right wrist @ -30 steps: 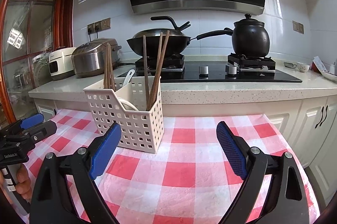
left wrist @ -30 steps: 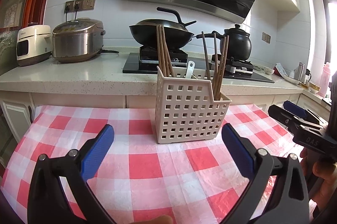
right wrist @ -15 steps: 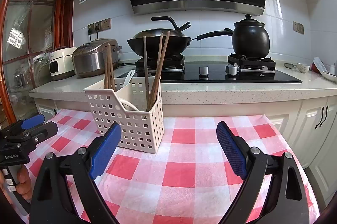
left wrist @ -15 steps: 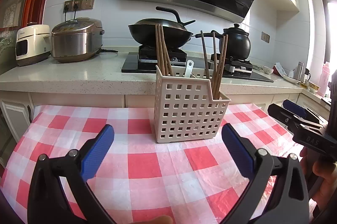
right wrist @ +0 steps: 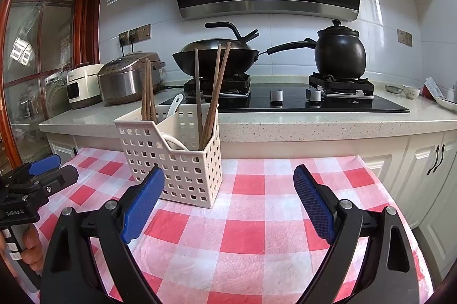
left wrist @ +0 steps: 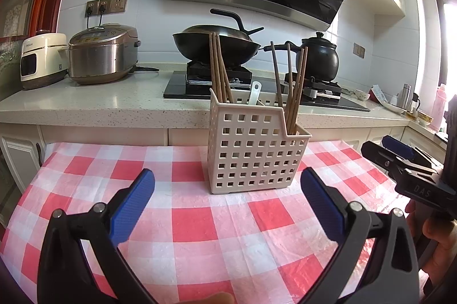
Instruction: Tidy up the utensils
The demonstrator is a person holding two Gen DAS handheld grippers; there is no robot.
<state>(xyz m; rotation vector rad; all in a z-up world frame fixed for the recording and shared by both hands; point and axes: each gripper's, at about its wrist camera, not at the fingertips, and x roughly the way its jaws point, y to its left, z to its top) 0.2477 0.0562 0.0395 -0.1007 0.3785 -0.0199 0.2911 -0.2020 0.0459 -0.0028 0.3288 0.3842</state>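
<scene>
A cream perforated utensil caddy (left wrist: 254, 155) (right wrist: 177, 161) stands upright on the red-and-white checked tablecloth (left wrist: 200, 221) (right wrist: 257, 232). Brown chopsticks (left wrist: 218, 69) (right wrist: 147, 92) fill its left compartment, more chopsticks (left wrist: 294, 87) (right wrist: 212, 92) its right one, and a white spoon (left wrist: 254, 92) (right wrist: 174, 105) pokes up between them. My left gripper (left wrist: 227, 204) hovers open, short of the caddy, nothing between its blue pads. My right gripper (right wrist: 228, 201) is open too, to the caddy's right front, empty. Each gripper shows at the edge of the other's view.
Behind the table runs a speckled counter (left wrist: 100, 104) with a rice cooker (left wrist: 102, 52), a white appliance (left wrist: 40, 58), a wok (left wrist: 214, 44) and a black pot (right wrist: 340, 52) on the hob. White cabinets (right wrist: 422, 167) stand to the right. A person's hand (right wrist: 28, 247) holds the left gripper.
The left wrist view has shifted very slightly; the caddy sits a touch further left in it. Both grippers stay open and nothing was picked up or set down.
</scene>
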